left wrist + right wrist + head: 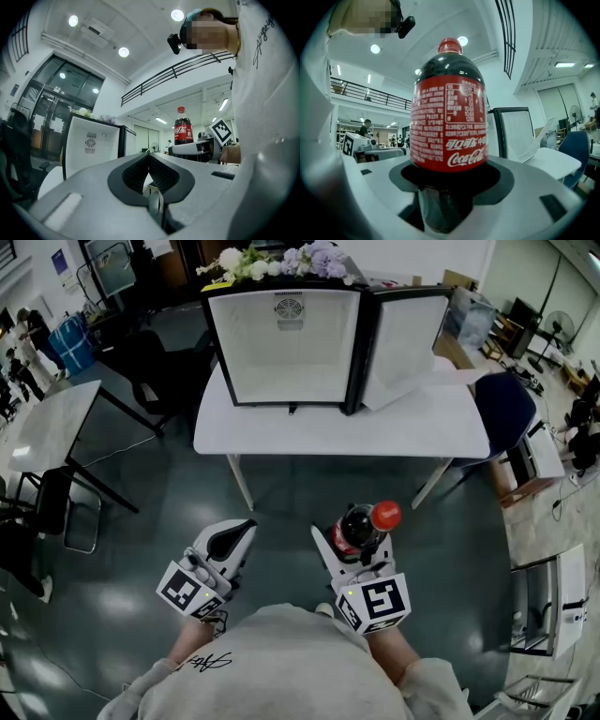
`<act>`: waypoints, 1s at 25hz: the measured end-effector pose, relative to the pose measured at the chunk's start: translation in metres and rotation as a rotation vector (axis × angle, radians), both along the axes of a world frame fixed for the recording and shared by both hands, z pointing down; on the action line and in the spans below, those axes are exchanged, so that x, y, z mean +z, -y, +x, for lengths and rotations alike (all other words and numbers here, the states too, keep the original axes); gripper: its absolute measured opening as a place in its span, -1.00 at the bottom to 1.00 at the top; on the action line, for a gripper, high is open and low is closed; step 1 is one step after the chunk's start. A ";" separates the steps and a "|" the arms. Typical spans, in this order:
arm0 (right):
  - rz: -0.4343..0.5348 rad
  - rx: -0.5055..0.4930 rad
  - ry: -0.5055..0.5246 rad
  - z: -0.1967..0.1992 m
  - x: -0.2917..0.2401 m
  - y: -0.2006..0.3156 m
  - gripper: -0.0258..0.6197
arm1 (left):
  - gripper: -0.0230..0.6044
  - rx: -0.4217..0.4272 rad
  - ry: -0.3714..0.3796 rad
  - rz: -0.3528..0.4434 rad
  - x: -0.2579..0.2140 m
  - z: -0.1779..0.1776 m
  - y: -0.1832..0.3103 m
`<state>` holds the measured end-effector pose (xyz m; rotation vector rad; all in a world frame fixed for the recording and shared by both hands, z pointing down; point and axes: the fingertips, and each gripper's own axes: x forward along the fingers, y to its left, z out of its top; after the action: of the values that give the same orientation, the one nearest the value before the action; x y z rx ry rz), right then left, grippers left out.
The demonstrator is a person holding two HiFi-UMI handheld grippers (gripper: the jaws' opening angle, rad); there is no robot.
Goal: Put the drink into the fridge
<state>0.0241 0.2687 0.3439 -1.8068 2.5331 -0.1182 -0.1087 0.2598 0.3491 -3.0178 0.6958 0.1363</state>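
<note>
Left hand-held gripper (244,529) is clenched on nothing, jaws pressed together. Just to its right, the right hand-held gripper (354,542) is grasping the cola bottle (364,524) upright, well apart from the open fridge (281,343) on the worktop (412,423).

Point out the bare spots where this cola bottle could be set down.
Bare: the white inside of the open black fridge, and the white table's front strip between fridge and near edge. Crowded: the fridge top, covered by white and purple flowers.
</note>
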 end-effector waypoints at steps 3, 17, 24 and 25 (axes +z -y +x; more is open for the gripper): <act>-0.003 0.002 0.000 -0.004 0.001 0.002 -0.03 | -0.92 -0.004 -0.003 -0.003 0.001 -0.006 0.002; 0.007 0.025 -0.006 -0.035 0.002 0.012 -0.03 | -0.92 0.029 0.003 -0.003 0.008 -0.040 0.018; -0.014 0.044 -0.008 -0.043 0.011 0.018 -0.03 | -0.92 0.054 0.006 -0.016 0.014 -0.047 0.023; -0.014 0.046 -0.011 -0.043 0.010 0.019 -0.03 | -0.92 0.057 0.004 -0.020 0.015 -0.047 0.024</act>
<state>-0.0192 0.2498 0.3543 -1.8742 2.5028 -0.1263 -0.1553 0.2358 0.3641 -3.0574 0.6154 0.1262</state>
